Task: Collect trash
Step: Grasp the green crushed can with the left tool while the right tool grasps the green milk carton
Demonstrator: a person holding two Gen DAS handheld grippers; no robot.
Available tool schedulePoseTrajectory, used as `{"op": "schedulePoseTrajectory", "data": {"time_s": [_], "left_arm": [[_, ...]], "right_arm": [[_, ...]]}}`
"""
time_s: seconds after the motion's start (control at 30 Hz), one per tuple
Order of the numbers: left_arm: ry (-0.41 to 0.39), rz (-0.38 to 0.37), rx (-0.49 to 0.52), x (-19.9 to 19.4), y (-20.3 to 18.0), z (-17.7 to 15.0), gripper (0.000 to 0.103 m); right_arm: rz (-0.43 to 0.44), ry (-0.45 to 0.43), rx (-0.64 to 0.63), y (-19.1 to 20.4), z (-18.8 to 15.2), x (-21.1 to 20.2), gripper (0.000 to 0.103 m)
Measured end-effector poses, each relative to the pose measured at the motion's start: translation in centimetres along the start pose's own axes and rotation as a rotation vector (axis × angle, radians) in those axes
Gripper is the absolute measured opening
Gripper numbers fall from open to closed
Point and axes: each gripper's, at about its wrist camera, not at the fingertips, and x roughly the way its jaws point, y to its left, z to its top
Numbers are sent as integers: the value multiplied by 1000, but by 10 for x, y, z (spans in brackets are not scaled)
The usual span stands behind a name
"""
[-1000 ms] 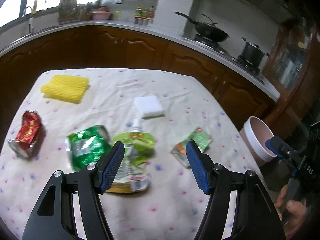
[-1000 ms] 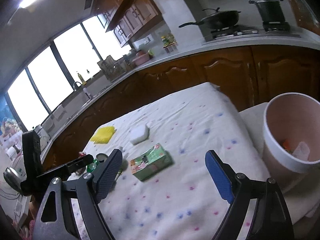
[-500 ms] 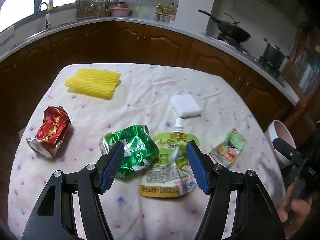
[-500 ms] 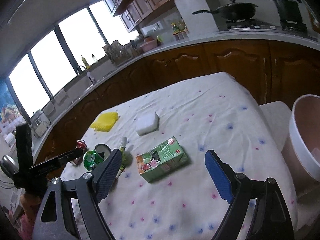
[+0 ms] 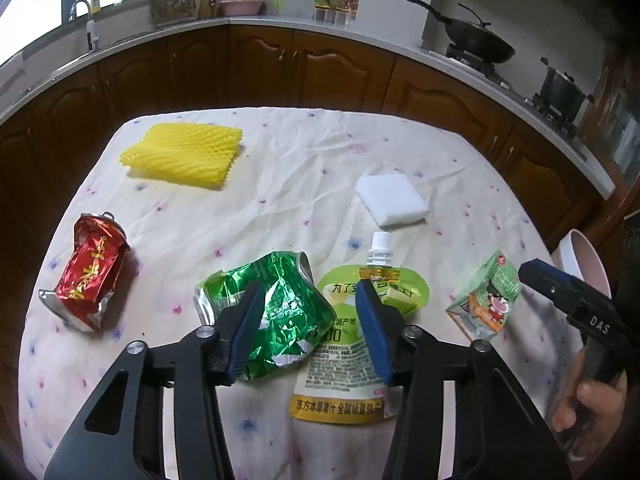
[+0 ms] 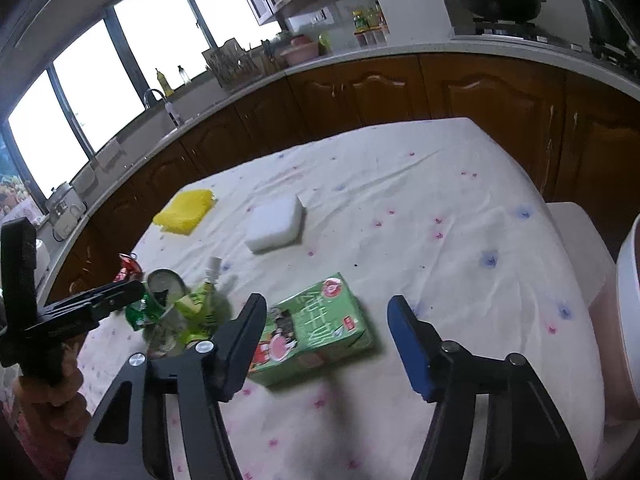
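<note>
My left gripper [image 5: 308, 324] is open, its jaws either side of a crushed green can [image 5: 276, 308] lying on the table, over the top of a green-yellow juice pouch [image 5: 348, 356]. A crushed red can [image 5: 90, 270] lies at the left. My right gripper [image 6: 328, 336] is open just above and in front of a green drink carton [image 6: 316, 328], which also shows in the left wrist view [image 5: 486, 296]. The pinkish-white trash bin [image 6: 628, 320] stands off the table's right edge.
A yellow foam net [image 5: 184, 156] and a white sponge block [image 5: 390, 198] lie farther back on the flowered tablecloth [image 5: 304, 160]. Dark wood cabinets and a counter with a wok [image 5: 476, 42] and a pot ring the table.
My left gripper has swung left and moved down, from the pouch to around the green can. My right gripper has swung left from the bin and dropped toward the carton.
</note>
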Motion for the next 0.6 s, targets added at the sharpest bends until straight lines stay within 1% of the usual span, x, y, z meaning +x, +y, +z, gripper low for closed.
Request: {"op": "schedulePoseTrajectory", "data": {"time_s": [0.03, 0.07, 0.17, 0.2, 0.23, 0.27, 0.33, 0.4, 0.47, 0.6], "left_arm": [[8, 0, 0, 3, 0, 0, 38], [18, -1, -2, 6, 0, 0, 36], [50, -6, -5, 17, 1, 0, 26], [57, -9, -8, 20, 2, 0, 23], [56, -7, -8, 22, 2, 0, 22], [46, -3, -4, 21, 1, -1, 20], [31, 11, 8, 20, -1, -2, 15], [22, 8, 20, 19, -3, -4, 11], [16, 3, 34, 17, -3, -5, 11], [-17, -8, 53, 5, -5, -5, 10]], "right_arm": [[-2, 7, -3, -1, 1, 3, 63], [-2, 13, -5, -2, 2, 6, 62], [-6, 36, -14, -4, 3, 15, 52], [-8, 44, -17, -4, 2, 17, 46], [-11, 52, -19, -4, 2, 20, 37], [-12, 63, -21, -4, 1, 23, 31], [-9, 59, -19, -5, -1, 23, 27], [-6, 56, -20, -5, -2, 20, 23], [5, 43, -15, -6, -4, 14, 20], [19, 22, 2, -7, -7, 1, 8]]}}
